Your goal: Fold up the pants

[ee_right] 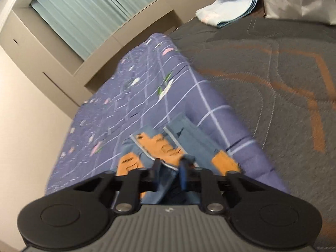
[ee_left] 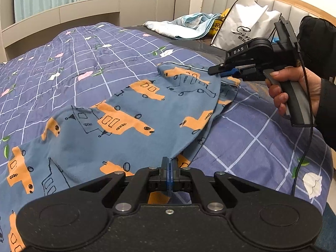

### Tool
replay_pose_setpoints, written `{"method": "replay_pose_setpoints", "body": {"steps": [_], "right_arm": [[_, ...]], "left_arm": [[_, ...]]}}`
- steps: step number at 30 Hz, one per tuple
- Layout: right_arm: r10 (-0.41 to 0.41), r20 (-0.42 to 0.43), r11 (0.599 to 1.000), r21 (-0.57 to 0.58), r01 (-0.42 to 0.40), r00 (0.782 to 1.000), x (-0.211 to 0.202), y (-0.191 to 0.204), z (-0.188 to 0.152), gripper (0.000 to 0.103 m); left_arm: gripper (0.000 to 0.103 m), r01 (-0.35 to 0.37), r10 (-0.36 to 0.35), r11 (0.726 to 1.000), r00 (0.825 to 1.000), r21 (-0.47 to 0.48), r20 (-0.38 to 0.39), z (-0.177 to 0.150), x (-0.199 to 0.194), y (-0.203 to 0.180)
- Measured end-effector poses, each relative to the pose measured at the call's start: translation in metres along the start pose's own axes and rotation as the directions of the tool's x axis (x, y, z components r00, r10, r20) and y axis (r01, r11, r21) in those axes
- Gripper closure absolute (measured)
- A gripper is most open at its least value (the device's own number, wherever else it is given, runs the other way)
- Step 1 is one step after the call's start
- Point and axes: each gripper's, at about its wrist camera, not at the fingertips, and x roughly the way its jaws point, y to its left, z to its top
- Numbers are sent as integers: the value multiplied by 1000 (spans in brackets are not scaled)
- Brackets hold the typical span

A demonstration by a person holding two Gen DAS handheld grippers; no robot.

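The pants are blue with orange vehicle prints and lie spread on a purple checked quilt. My left gripper is shut on the near edge of the pants. My right gripper is seen in the left wrist view at the far right end of the pants, shut on the fabric and holding it a little above the quilt. In the right wrist view the right gripper has blue and orange pants fabric bunched between its fingers, over the quilt.
A white shopping bag and a light blue cloth lie by the padded headboard. A grey mattress cover with orange lines shows beyond the quilt. A beige window ledge with curtains runs along the far side.
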Motion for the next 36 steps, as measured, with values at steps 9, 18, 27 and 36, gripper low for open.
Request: {"method": "replay_pose_setpoints", "body": {"steps": [9, 18, 27, 36], "right_arm": [[-103, 231, 947, -274, 166, 967, -46, 31, -8, 95], [-228, 131, 906, -336, 259, 965, -32, 20, -33, 93], [-338, 216, 772, -492, 402, 916, -27, 47, -33, 21], [-396, 191, 682, -594, 427, 898, 3, 70, -40, 11]], "left_arm": [[103, 8, -9, 1000, 998, 14, 57, 16, 1, -13], [95, 14, -14, 1000, 1000, 5, 13, 3, 13, -14], [22, -22, 37, 992, 992, -126, 118, 7, -26, 7], [5, -345, 400, 878, 909, -331, 114, -50, -136, 89]]}}
